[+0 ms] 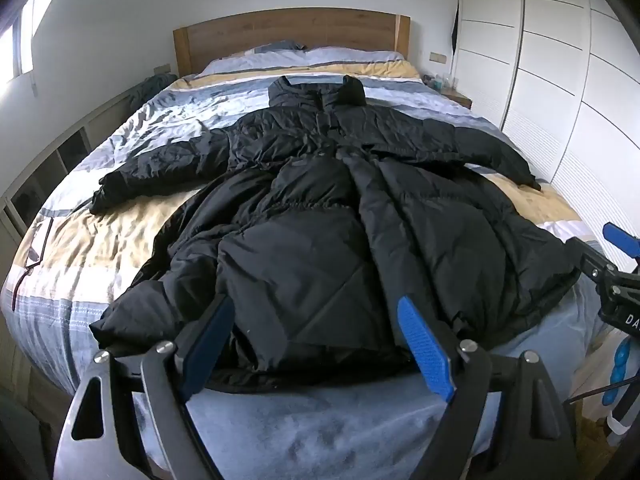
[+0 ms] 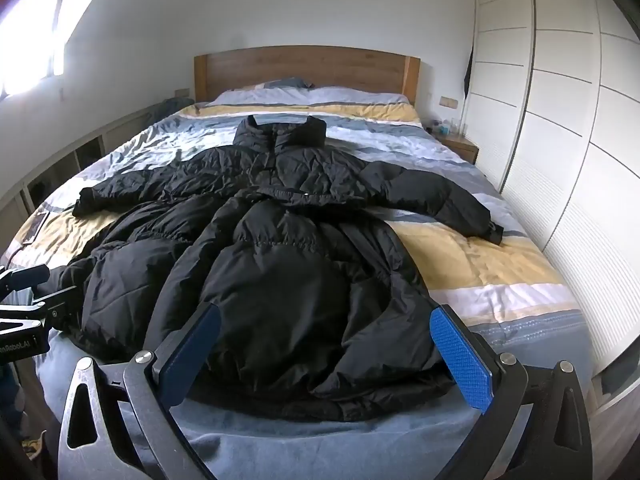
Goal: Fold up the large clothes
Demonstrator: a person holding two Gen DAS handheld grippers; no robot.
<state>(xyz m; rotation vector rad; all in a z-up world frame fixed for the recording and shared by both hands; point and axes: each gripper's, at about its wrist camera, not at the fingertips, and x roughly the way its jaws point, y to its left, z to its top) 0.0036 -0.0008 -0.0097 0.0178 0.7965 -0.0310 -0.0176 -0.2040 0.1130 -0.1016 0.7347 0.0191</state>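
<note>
1. Coat (image 1: 320, 216), a long black padded one, lies front-up and spread flat along the bed (image 1: 120, 240), collar (image 1: 316, 92) toward the wooden headboard (image 1: 292, 36) and hem (image 1: 320, 364) at the foot edge nearest you.
2. Both sleeves extend sideways from the shoulders: the left sleeve (image 1: 160, 172) and the right sleeve (image 2: 440, 200) rest on the striped duvet (image 2: 460, 264), clear of the body panel.
3. Expect the quilted shell to be soft, bulky and springy. Judged by its sheen, the fabric is likely slick, and the filling will resist a sharp crease. Its size suggests moderate weight, so lift in two places at once.
4. Take hold at edges, not at the puffed middle. The cuffs and the two hem corners look like the firmest, thinnest places to pinch.
5. Your left gripper (image 1: 320, 336) hovers just above the hem at the coat's left half, fingers spread wide and holding nothing.
6. Your right gripper (image 2: 326, 344) hovers over the hem at the right half, fingers likewise spread wide and empty. Neither pad visibly touches the fabric.
7. No fold appears to have been made yet; bringing a sleeve across the chest seems a reasonable first step.
8. Note the white wardrobe (image 2: 560, 140) along the right side of the bed and the low shelving (image 1: 52, 168) along the left.
</note>
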